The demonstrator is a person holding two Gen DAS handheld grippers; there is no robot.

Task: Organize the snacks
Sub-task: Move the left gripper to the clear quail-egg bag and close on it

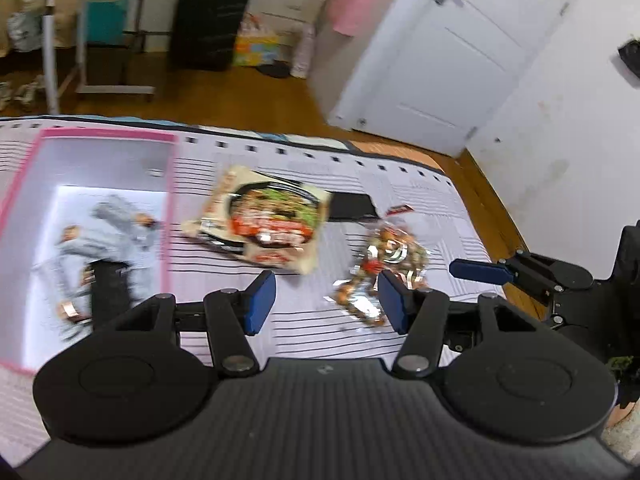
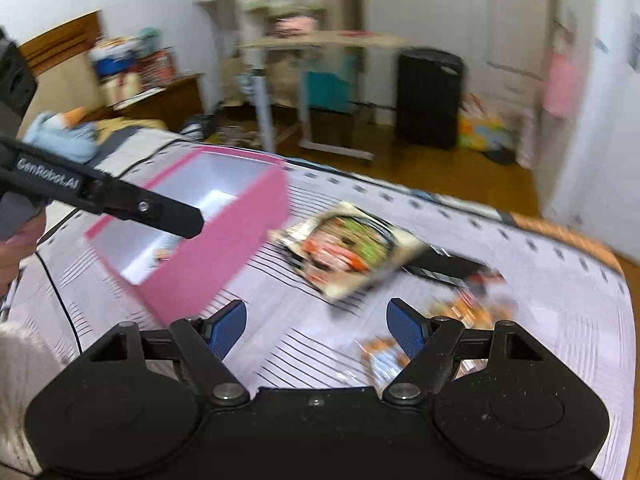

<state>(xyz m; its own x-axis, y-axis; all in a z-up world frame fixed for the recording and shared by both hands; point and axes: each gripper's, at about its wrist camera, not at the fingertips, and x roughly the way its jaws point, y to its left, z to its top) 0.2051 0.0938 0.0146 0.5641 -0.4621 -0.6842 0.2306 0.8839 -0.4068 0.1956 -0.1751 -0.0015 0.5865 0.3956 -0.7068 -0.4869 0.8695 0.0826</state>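
A pink box (image 1: 170, 200) with a white inside stands on the striped bed cover; it holds several snack packets (image 1: 100, 240). It also shows in the right wrist view (image 2: 224, 248). A noodle packet (image 1: 268, 224) (image 2: 352, 248) lies to the right of the box. A clear bag of mixed snacks (image 1: 380, 264) (image 2: 460, 320) lies further right, beside a black packet (image 1: 352, 206). My left gripper (image 1: 326, 300) is open and empty above the cover, its right finger over the clear bag. My right gripper (image 2: 316, 330) is open and empty.
The bed cover (image 1: 320, 332) ends at an edge on the far and right sides, with wooden floor beyond. A white door (image 1: 440, 60), a black case (image 1: 208, 20) and a small desk (image 2: 320, 44) stand across the room. The right gripper shows at the left view's right edge (image 1: 520, 272).
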